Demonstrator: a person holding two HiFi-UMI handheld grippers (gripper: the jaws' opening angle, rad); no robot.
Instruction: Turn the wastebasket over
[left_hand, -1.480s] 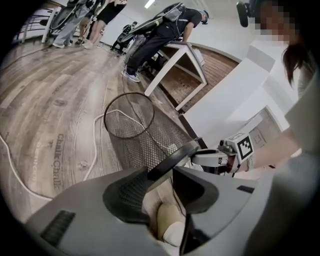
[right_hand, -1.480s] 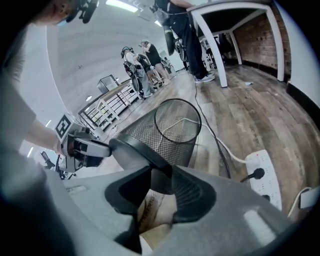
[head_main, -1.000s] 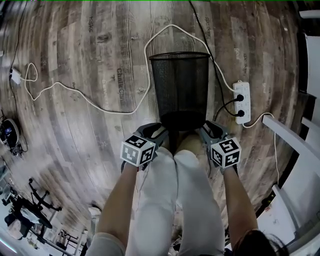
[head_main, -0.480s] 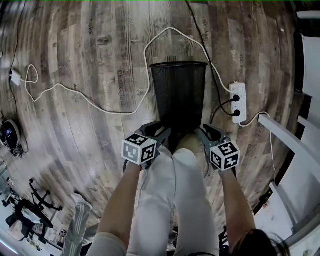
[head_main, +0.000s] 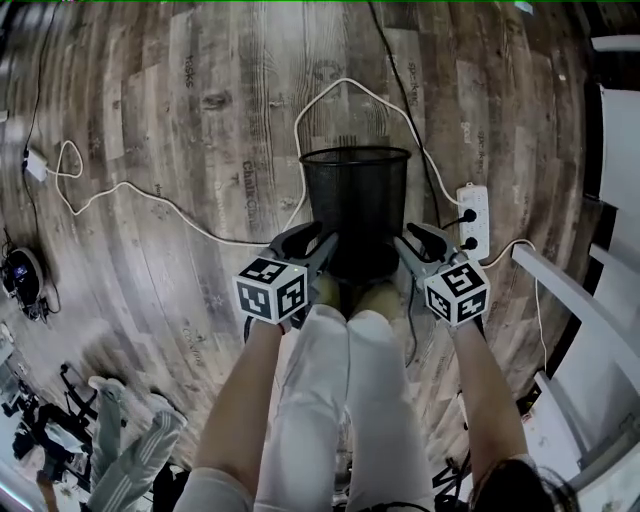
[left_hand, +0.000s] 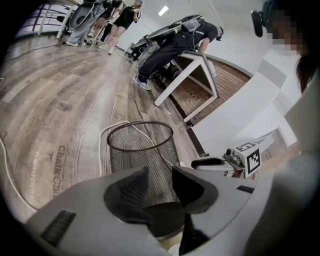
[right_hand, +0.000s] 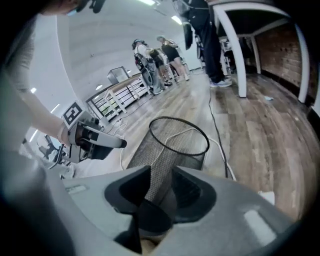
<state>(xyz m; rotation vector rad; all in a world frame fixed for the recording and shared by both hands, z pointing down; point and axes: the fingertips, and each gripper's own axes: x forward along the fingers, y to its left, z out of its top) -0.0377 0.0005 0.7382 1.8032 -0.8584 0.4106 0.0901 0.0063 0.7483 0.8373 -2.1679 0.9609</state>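
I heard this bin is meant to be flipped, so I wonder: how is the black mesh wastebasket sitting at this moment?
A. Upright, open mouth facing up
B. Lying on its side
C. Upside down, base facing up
A: the wastebasket shows its round open rim on top and narrows toward its base below, and the head view looks down into it.

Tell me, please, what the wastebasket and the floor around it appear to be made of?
The wastebasket looks like black wire mesh, probably painted metal with a matte finish: you can see through its wall, and a solid ring forms the rim. The floor looks like grey-brown planks, perhaps laminate or vinyl rather than real wood: grain, knots and seams show, with printed lettering.
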